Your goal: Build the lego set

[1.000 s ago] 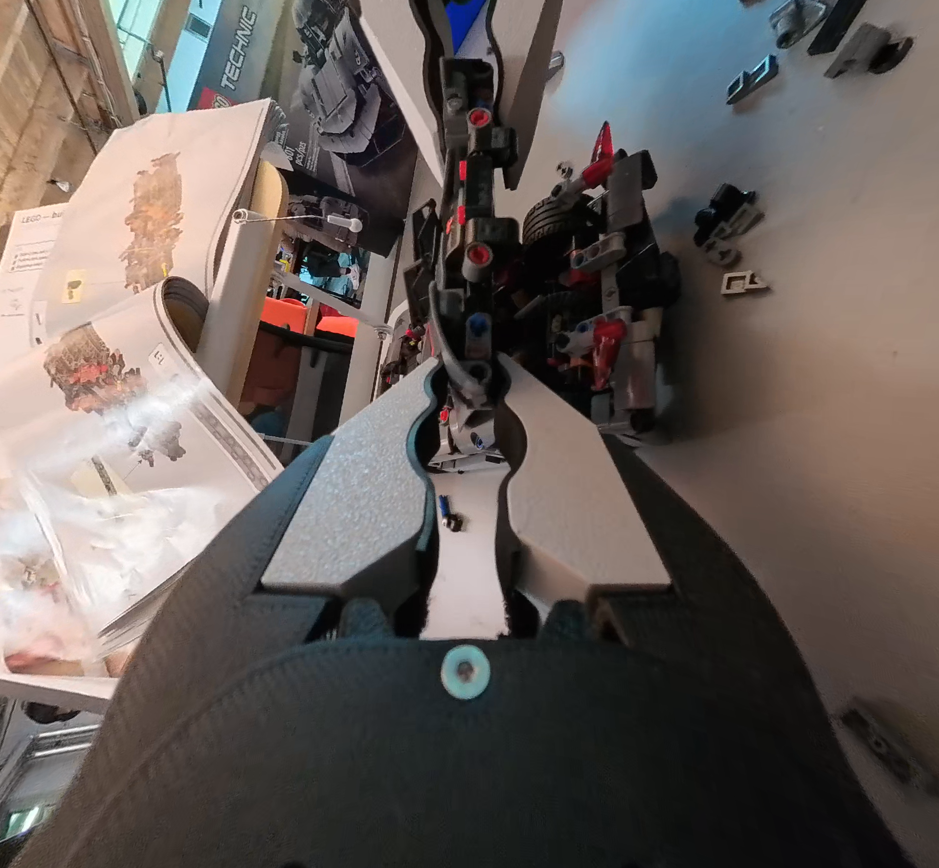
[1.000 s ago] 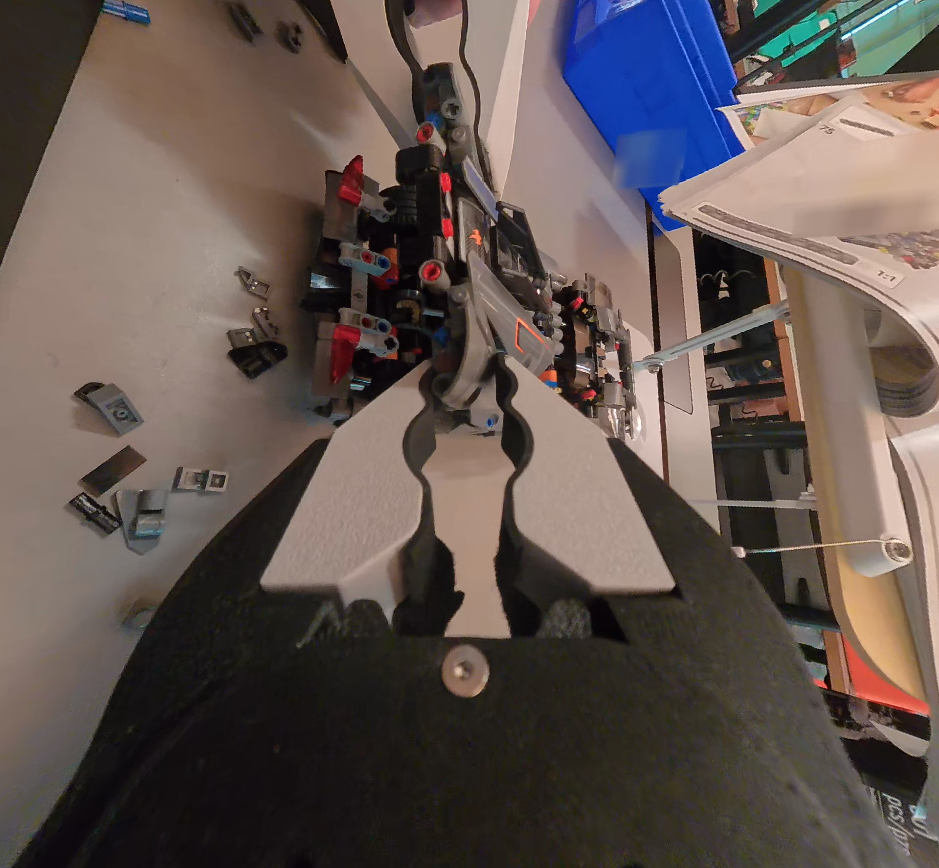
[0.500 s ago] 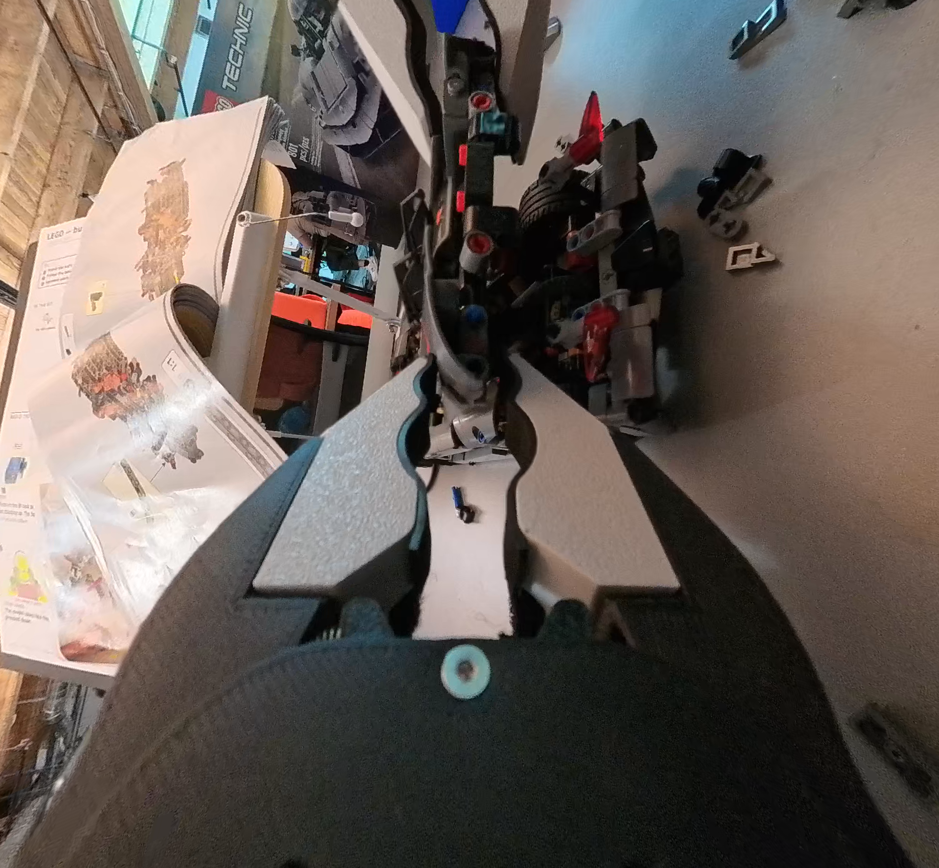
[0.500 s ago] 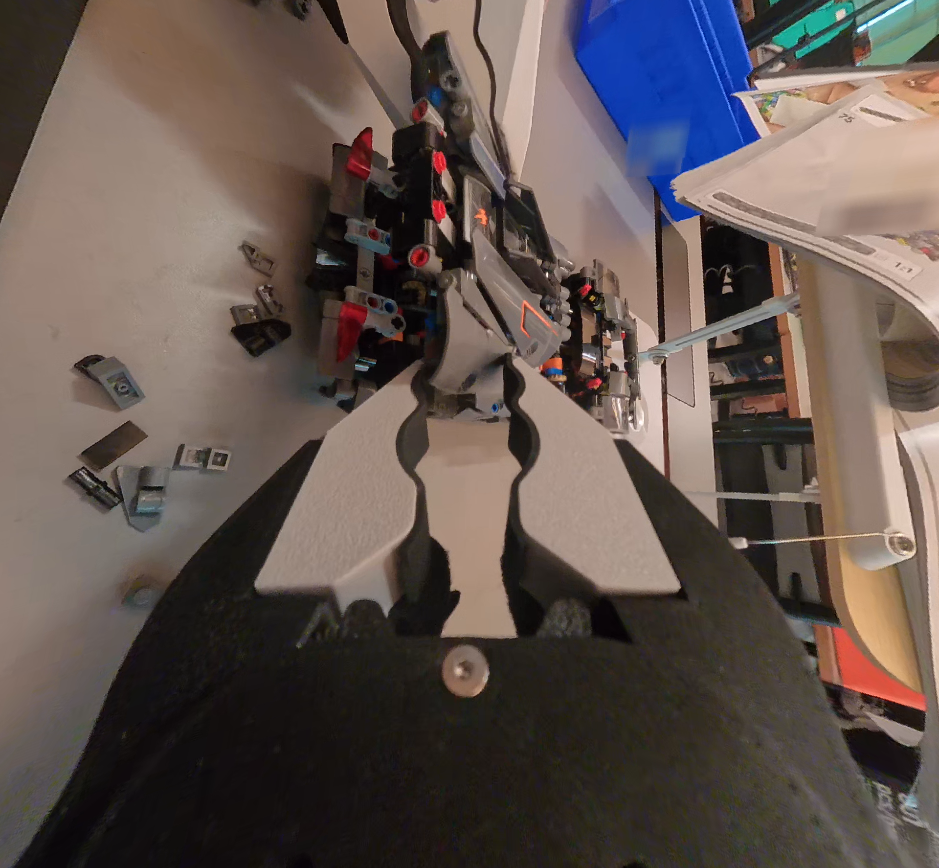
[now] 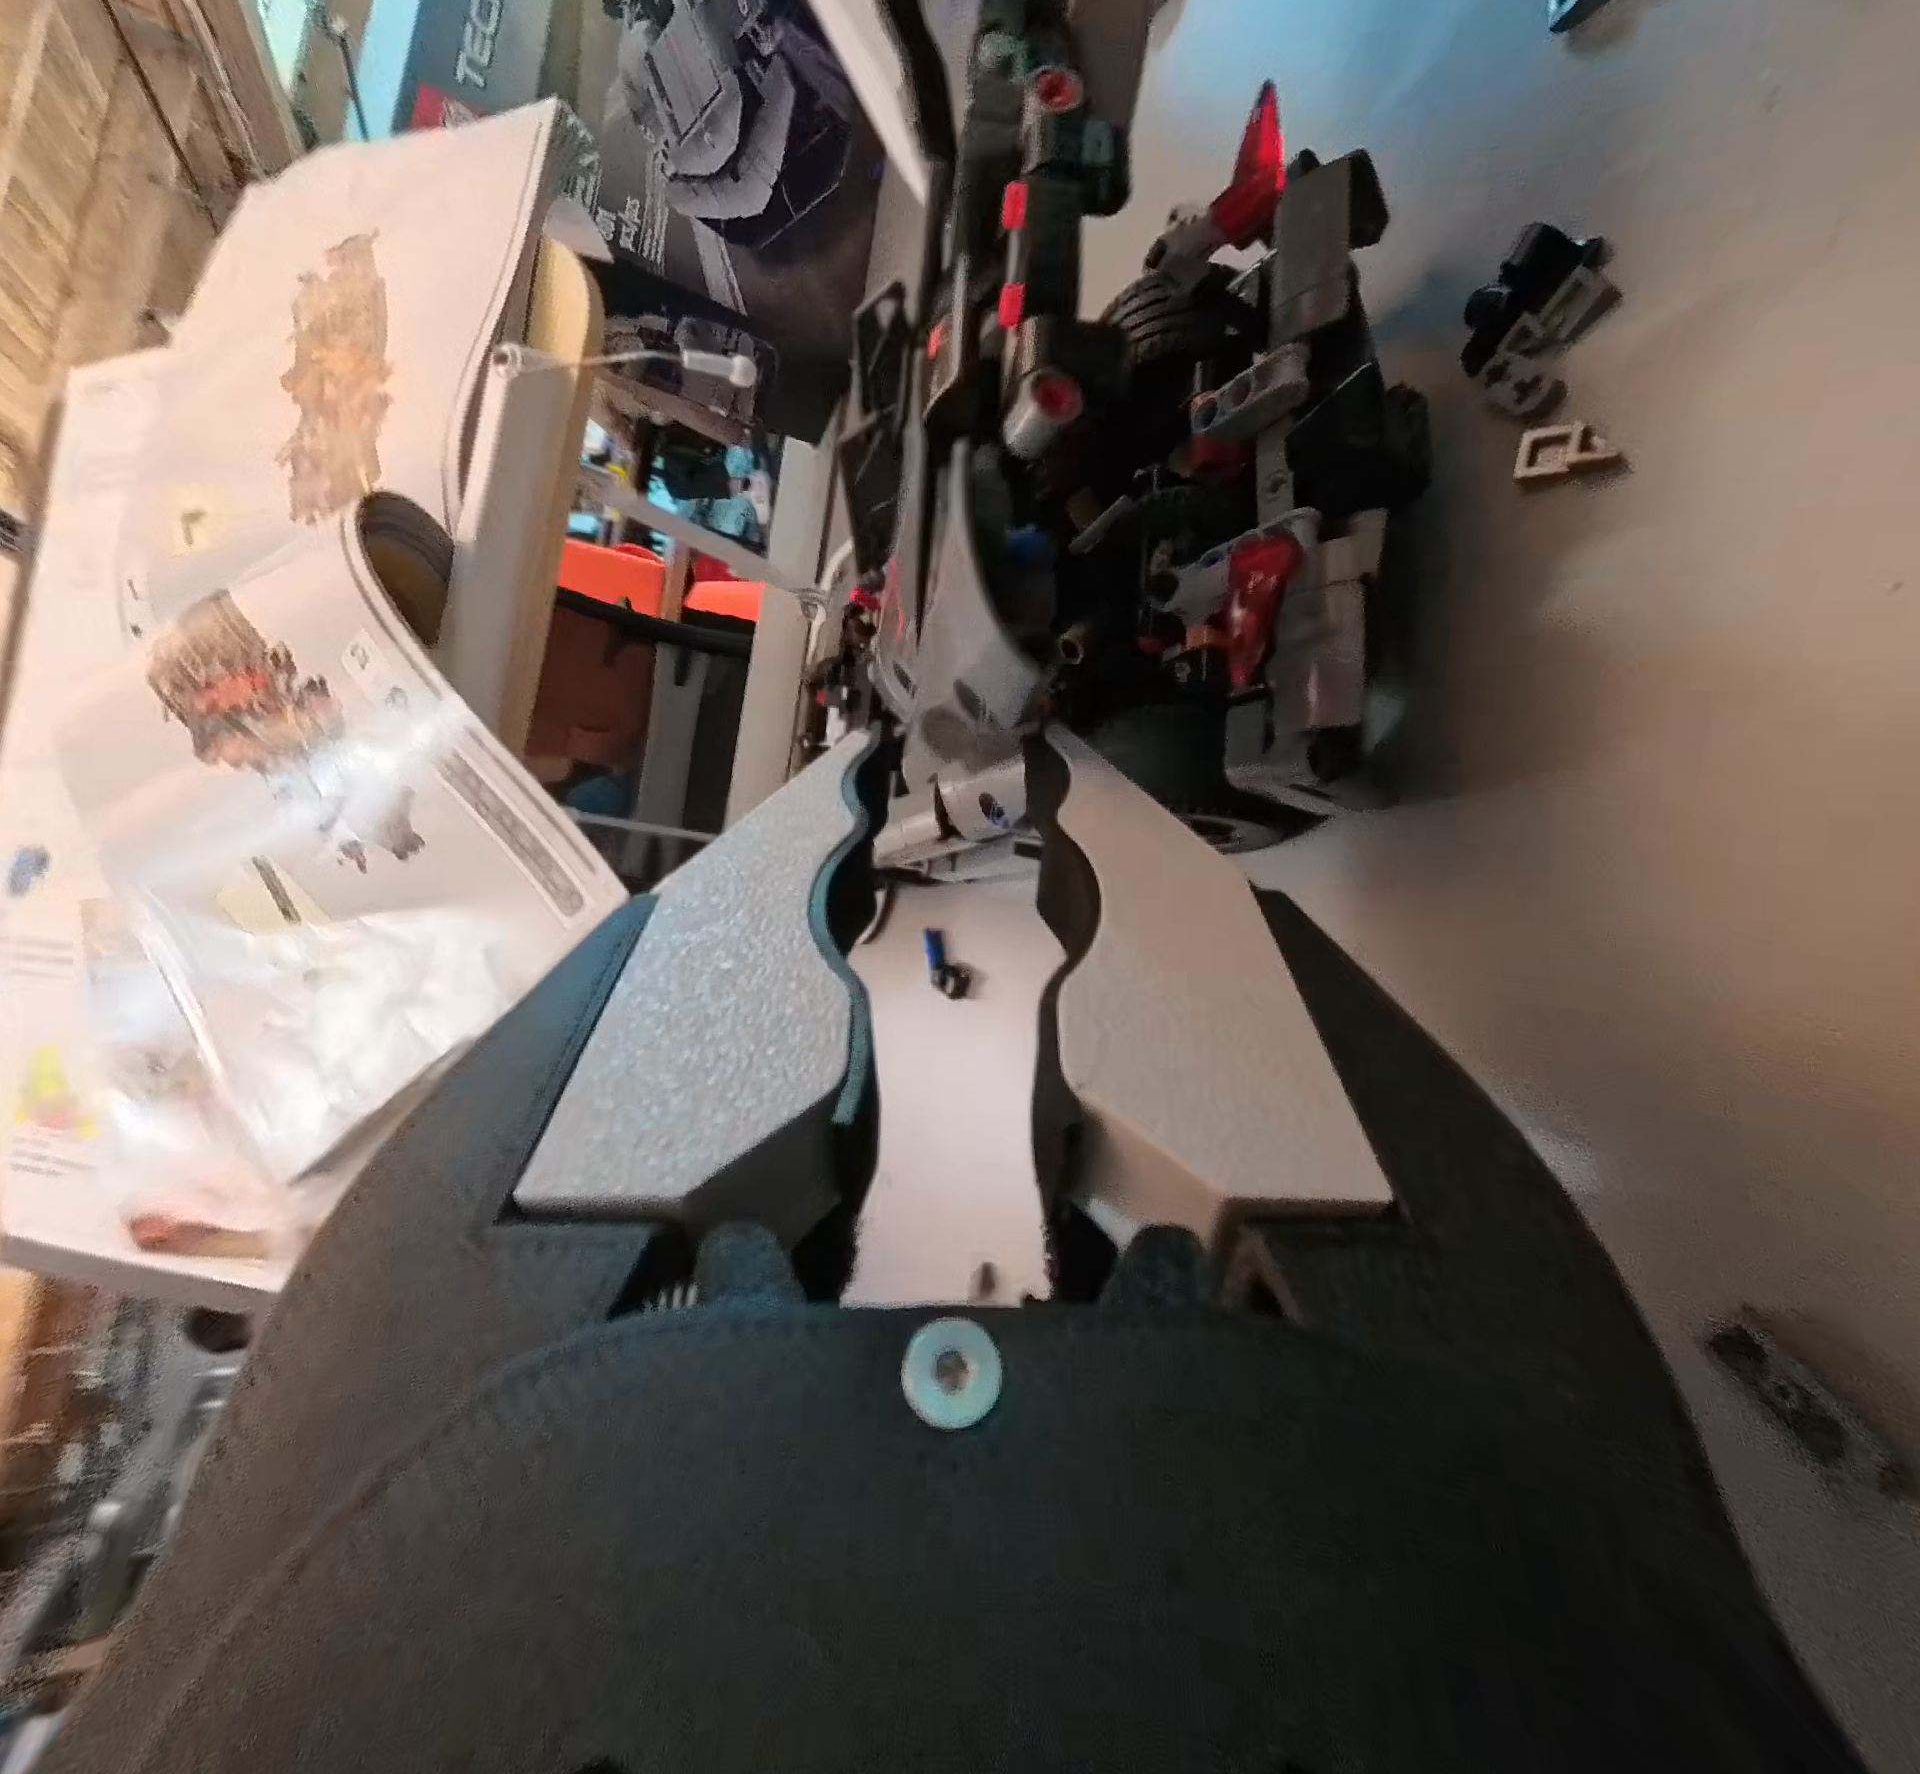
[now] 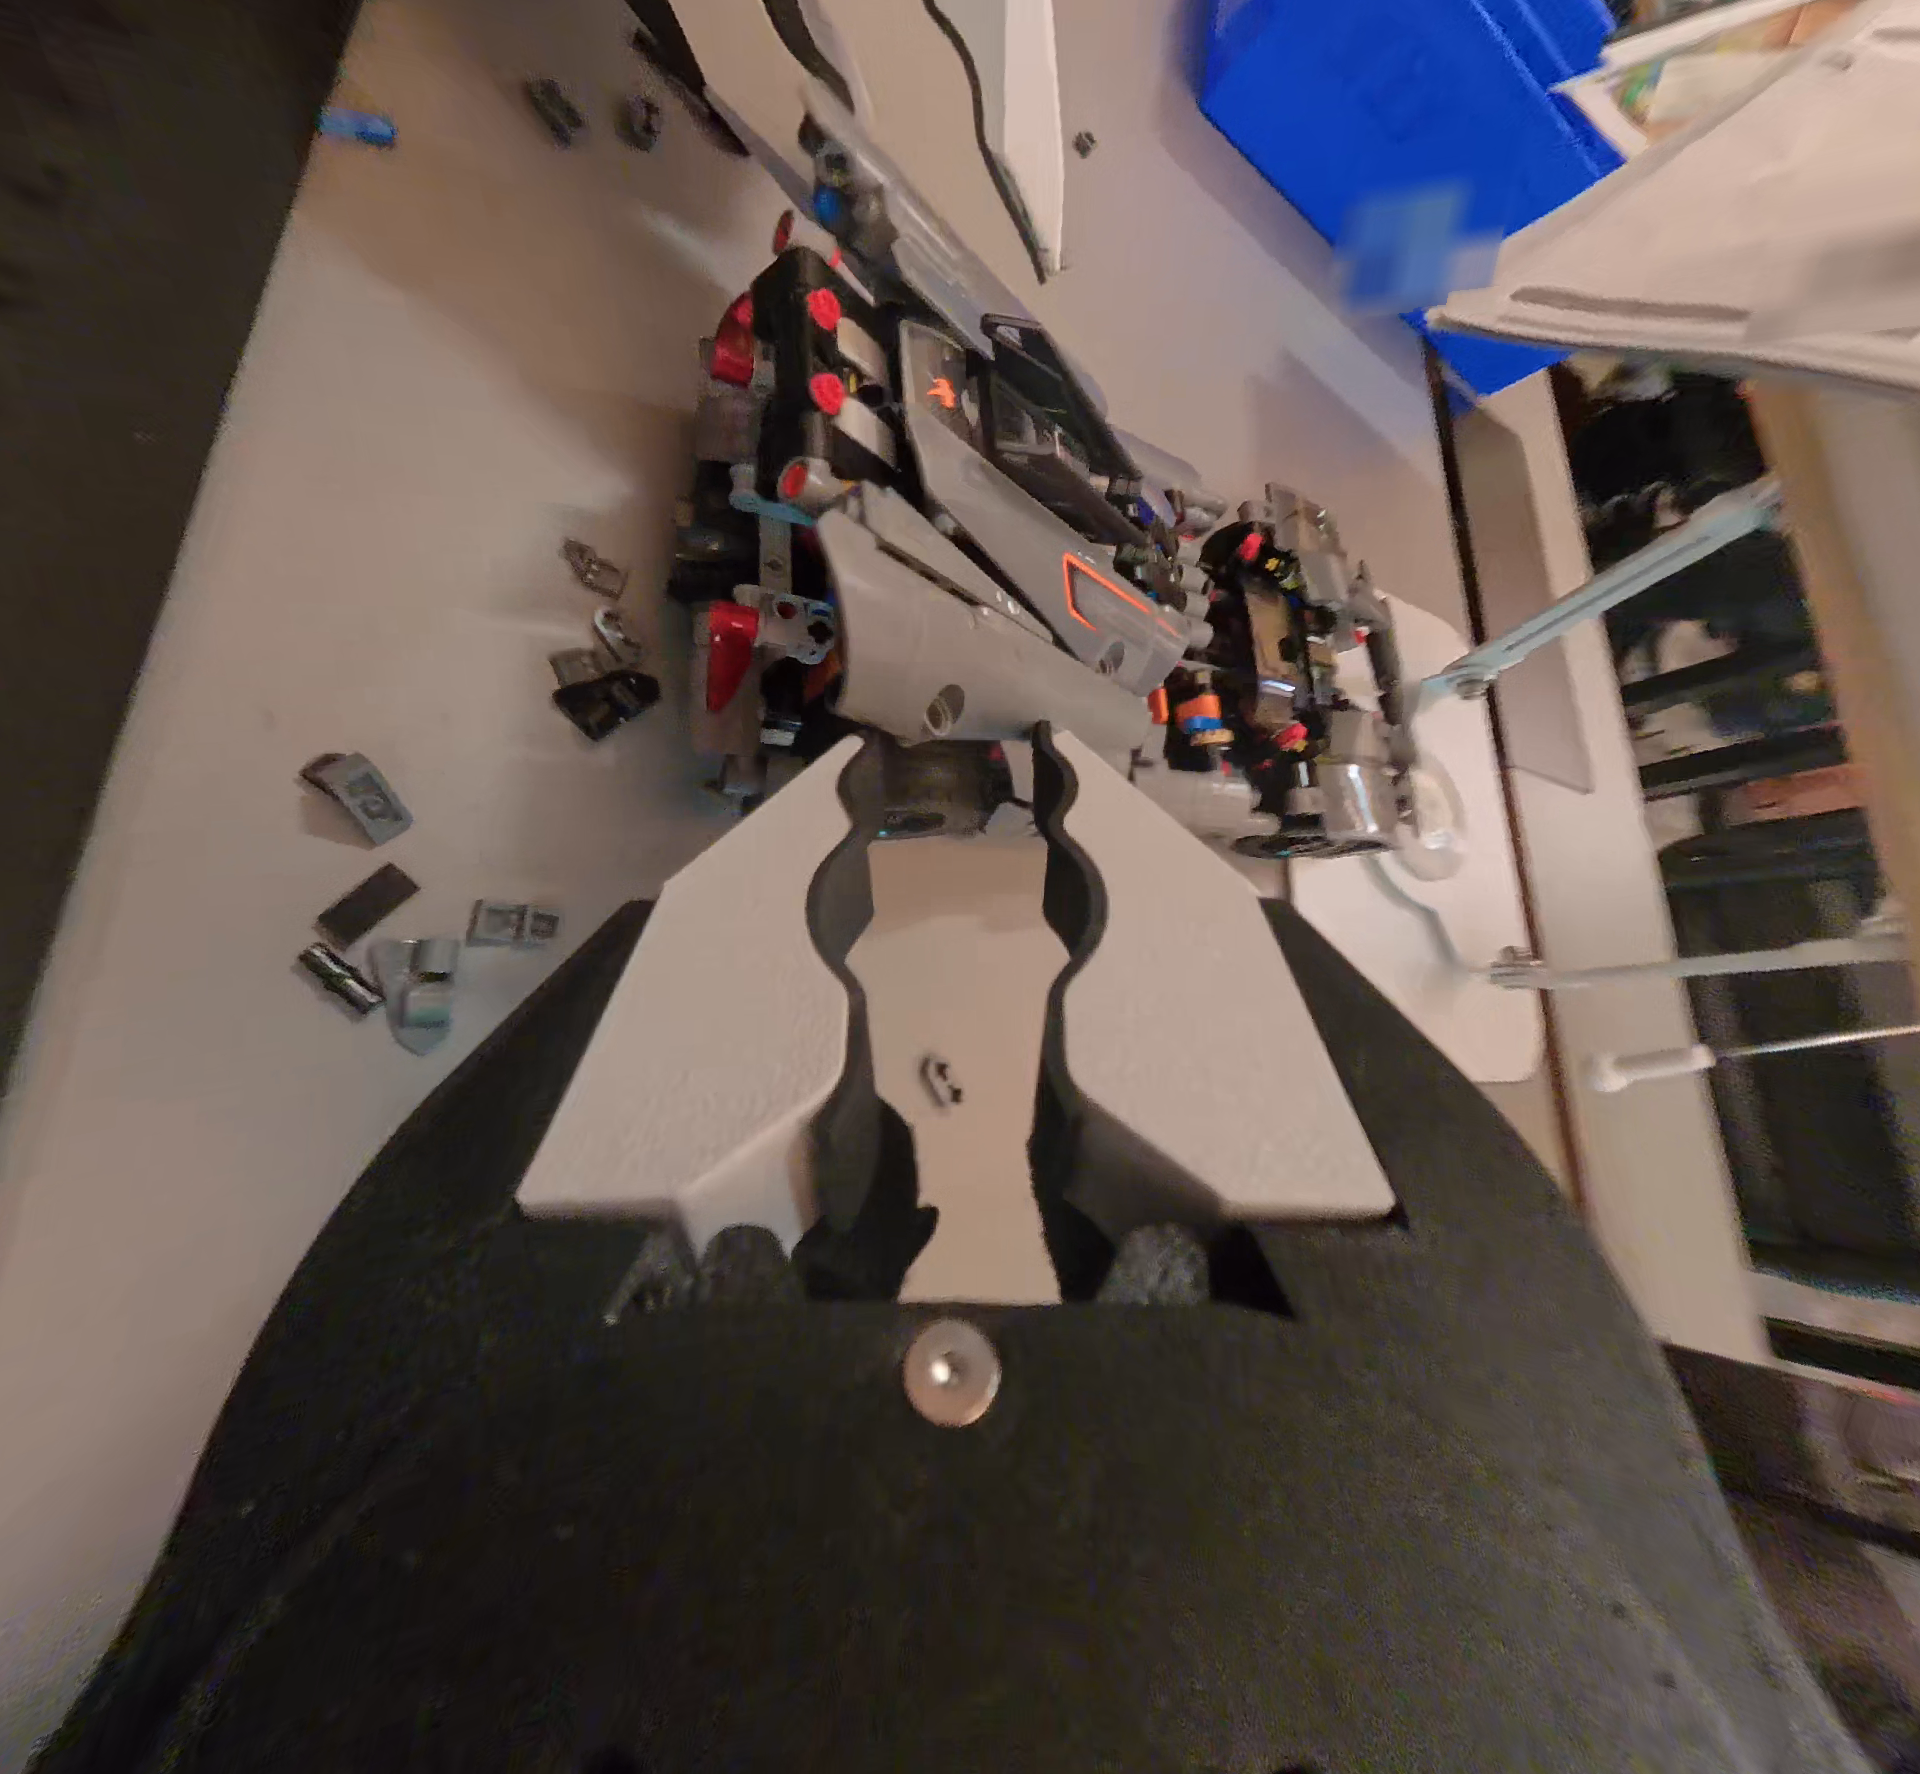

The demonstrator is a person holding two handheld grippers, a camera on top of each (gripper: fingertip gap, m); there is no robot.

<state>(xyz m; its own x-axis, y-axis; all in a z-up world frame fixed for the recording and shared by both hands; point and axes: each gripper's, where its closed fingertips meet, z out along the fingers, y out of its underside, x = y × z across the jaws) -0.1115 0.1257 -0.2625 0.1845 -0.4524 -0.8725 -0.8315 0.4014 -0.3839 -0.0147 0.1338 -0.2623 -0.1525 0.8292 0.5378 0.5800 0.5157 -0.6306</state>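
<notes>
Both grippers' fingers pinch the lego car [image 6: 997,581] on the pale table [image 6: 416,436] beside a blue bin [image 6: 1382,62].

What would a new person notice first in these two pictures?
First, the half-built lego car, grey and black with red pins, lying on the pale table between the two grippers. Next, the bright blue bin beyond it, and the open instruction booklet standing to the left in the left wrist view.
</notes>
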